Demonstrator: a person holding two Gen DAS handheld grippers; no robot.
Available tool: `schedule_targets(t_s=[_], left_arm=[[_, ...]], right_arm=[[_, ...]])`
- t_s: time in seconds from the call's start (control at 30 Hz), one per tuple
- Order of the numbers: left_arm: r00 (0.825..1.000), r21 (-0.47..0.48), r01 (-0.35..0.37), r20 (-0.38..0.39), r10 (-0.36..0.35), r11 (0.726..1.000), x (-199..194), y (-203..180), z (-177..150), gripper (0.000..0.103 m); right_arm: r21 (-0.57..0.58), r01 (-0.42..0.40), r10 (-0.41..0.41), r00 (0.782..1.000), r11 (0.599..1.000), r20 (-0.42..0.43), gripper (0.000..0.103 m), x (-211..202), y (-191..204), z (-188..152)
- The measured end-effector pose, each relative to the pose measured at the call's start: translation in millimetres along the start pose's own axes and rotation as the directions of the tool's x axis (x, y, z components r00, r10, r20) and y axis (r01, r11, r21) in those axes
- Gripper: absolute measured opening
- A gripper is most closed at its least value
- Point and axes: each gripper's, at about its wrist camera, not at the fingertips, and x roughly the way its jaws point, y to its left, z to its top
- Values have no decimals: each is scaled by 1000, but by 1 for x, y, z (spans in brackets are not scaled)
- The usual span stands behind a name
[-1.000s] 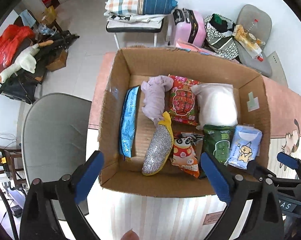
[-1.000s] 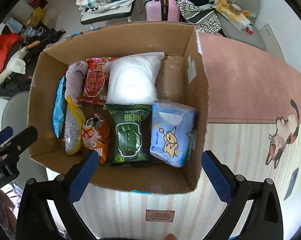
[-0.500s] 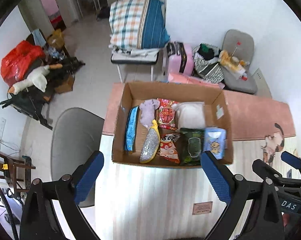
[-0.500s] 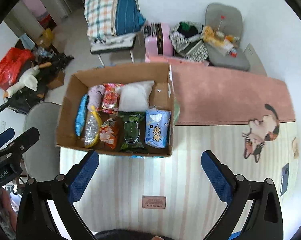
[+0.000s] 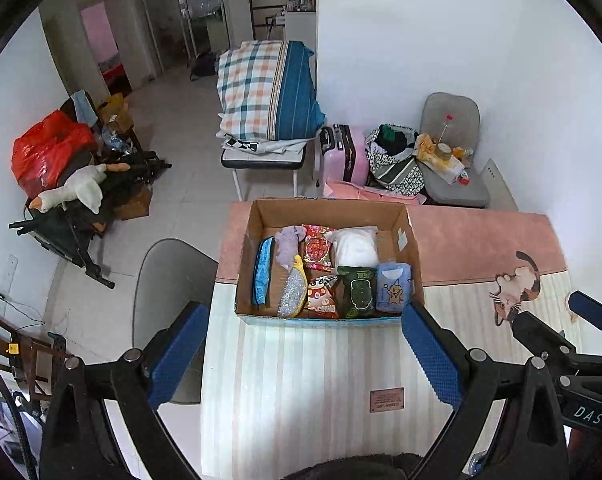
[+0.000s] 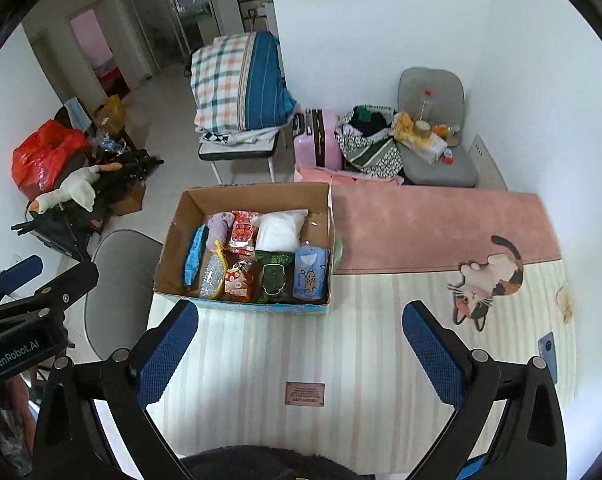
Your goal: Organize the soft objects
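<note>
Both views are bright and evenly lit by soft daylight; the white wall (image 5: 421,60) beyond the jaws is near overexposed. Shadows are faint, with a soft one under the cardboard box (image 6: 173,240) ahead of the jaws. Fisheye distortion bends the doorways (image 5: 101,48) and table edges, and black vignetting fills the corners. Focus is sharp at centre, softer toward the rim.

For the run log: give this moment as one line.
left tool: open, empty | right tool: open, empty | cardboard box: packed | phase: clear of box
</note>
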Motion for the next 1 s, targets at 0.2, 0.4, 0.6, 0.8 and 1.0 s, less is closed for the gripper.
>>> schedule_targets(t_s=[0.2, 0.4, 0.6, 0.8, 1.0], left_arm=[[1000, -14, 17, 2, -17, 1000, -13, -1, -10, 99], [1000, -12, -9, 19, 10, 1000, -7, -3, -16, 100], [999, -27, -19, 38, 20, 999, -2, 0, -16, 102], [999, -27, -25, 28, 26, 999, 6, 1, -11, 102], [1000, -23, -23, 18, 23, 999, 9, -2, -12, 102]], right_arm=[[-15, -1, 1, 1000, 1000, 8, 103, -19, 1, -8], [-1, 62, -61, 997, 998, 41, 103, -12, 0, -4], [5, 73, -73, 996, 997, 45, 103, -1, 0, 1], [9, 76, -77, 996, 997, 37, 103, 4, -2, 5], [11, 94, -94, 995, 996, 36, 103, 15, -8, 10]])
